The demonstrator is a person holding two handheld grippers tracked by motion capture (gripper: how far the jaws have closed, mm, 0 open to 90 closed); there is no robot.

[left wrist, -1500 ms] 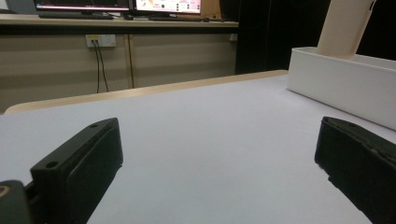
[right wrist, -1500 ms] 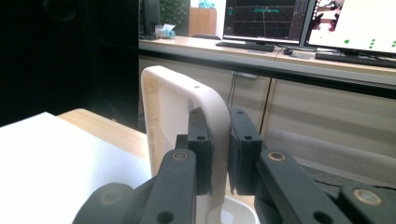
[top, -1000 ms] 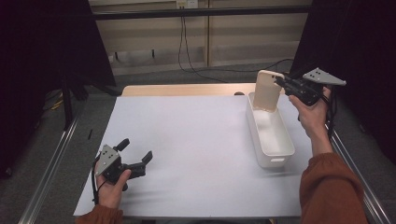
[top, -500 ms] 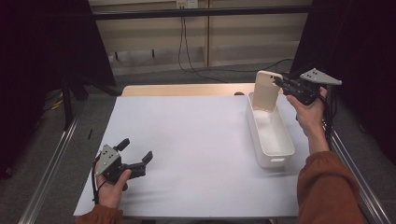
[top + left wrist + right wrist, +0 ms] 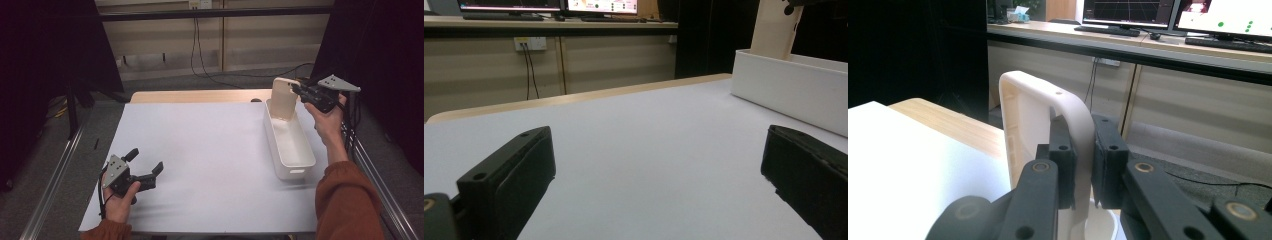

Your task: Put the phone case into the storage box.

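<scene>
Right gripper point(image 5: 301, 91): held above the far end of the white bin point(image 5: 305, 159), jaws clamped on the edge of a cream phone case point(image 5: 283, 97). The case stands upright, its lower end inside the bin at the far end, its upper part between the black pads point(image 5: 1063, 162).

Left gripper point(image 5: 148, 169): resting low on the white table sheet point(image 5: 200, 150) at the near left, well apart from the bin and case; jaws wide apart, nothing between them.

Right gripper view: the case's rounded corner, a small hole near its top edge and its raised inner rim; monitors on a desk behind.

Left gripper view: the bin's long side wall point(image 5: 789, 95) across the sheet, with the case point(image 5: 776, 27) rising from it.

High view: the wooden table edge point(image 5: 195, 96) beyond the sheet and cables on the floor.

Writing: none legible on the case or bin.
</scene>
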